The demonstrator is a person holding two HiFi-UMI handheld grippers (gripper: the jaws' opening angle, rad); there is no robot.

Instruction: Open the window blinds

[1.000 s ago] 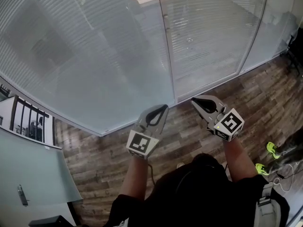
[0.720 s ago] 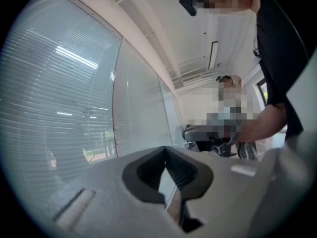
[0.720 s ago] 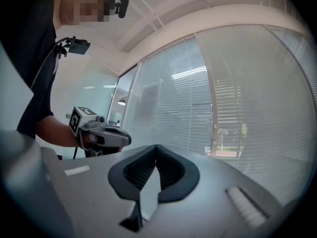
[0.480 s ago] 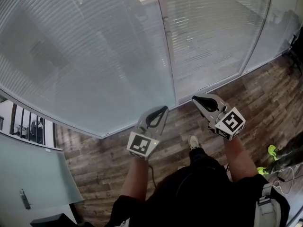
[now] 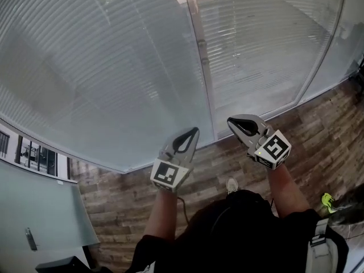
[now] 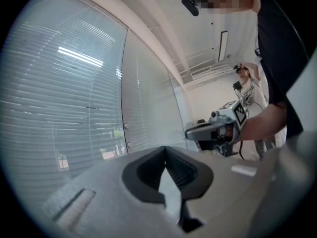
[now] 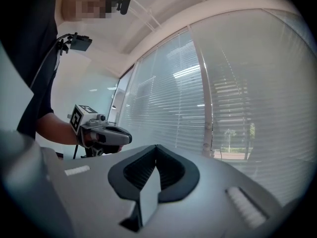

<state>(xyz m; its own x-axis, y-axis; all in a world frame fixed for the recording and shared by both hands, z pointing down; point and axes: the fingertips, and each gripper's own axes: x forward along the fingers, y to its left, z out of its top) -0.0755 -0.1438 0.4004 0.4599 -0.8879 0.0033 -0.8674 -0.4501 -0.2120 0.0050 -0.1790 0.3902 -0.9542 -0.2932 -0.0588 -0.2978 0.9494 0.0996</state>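
Blinds (image 5: 114, 67) are seen straight ahead, well apart from both grippers, slats running horizontal; left gripper (image 5: 195, 131) and right gripper (image 5: 230, 120) are held level, jaws closed on nothing, either side of the mullion (image 5: 200, 56), with no wand or cord made out, possibly hidden.

Two grippers: left gripper (image 5: 193, 133) at 6 o'clock, right gripper (image 5: 233, 121) at 3 o'clock. Two marker cubes: left cube (image 5: 169, 174), right cube (image 5: 274, 148). Window blinds on three panes: left pane (image 5: 102, 67), middle pane (image 5: 261, 44), sliver of third pane (image 5: 354, 33) at 2 o'clock. Two mullions: first mullion (image 5: 202, 67), second mullion (image 5: 333, 33). Two shoes: white shoe (image 5: 231, 185) at 5 o'clock, lime shoe (image 5: 327, 199) at 4 o'clock. One door handle (image 5: 28, 239), 8 o'clock. Two people: operator (image 5: 239, 232), bystander (image 6: 249, 90).
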